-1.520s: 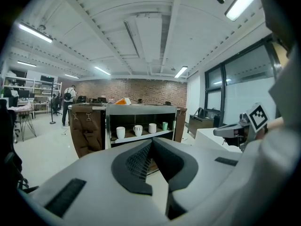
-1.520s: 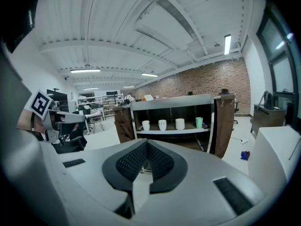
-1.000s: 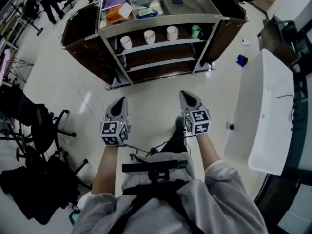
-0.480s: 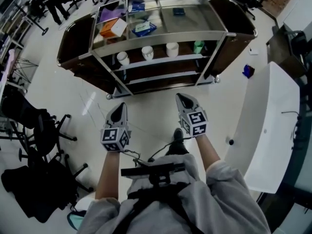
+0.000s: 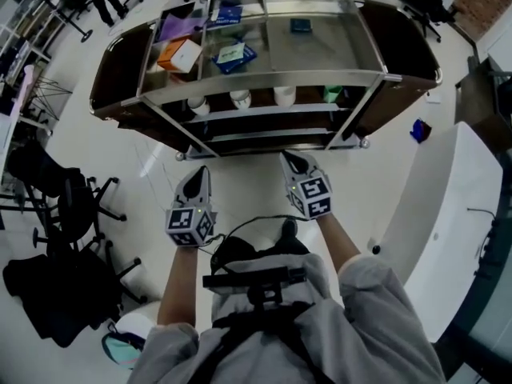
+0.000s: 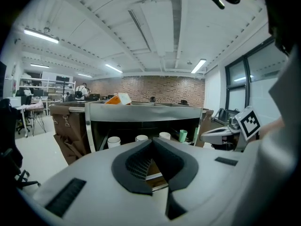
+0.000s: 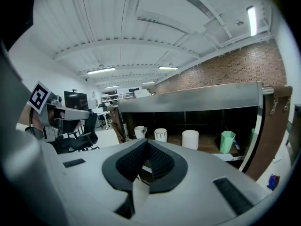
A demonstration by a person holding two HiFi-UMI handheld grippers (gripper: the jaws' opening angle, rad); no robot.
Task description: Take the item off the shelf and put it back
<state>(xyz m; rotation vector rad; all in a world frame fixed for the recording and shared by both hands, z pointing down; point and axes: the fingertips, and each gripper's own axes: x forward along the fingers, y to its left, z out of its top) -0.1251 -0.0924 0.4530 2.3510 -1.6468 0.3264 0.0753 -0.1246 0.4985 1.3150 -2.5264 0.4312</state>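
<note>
The left gripper is shut tight with nothing in it. The right gripper is shut tight and empty too. Both point at the metal cart, not touching it. Four cups stand in a row on its middle shelf: three white cups and one green cup at the right end. One orange box lies on the top tray.

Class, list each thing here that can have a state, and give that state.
left gripper, shut, nothing held.
right gripper, shut, nothing held.
three white cups, upright on a shelf of the cart.
green cup, upright on the same shelf.
orange box, lying in the cart's top tray.
</note>
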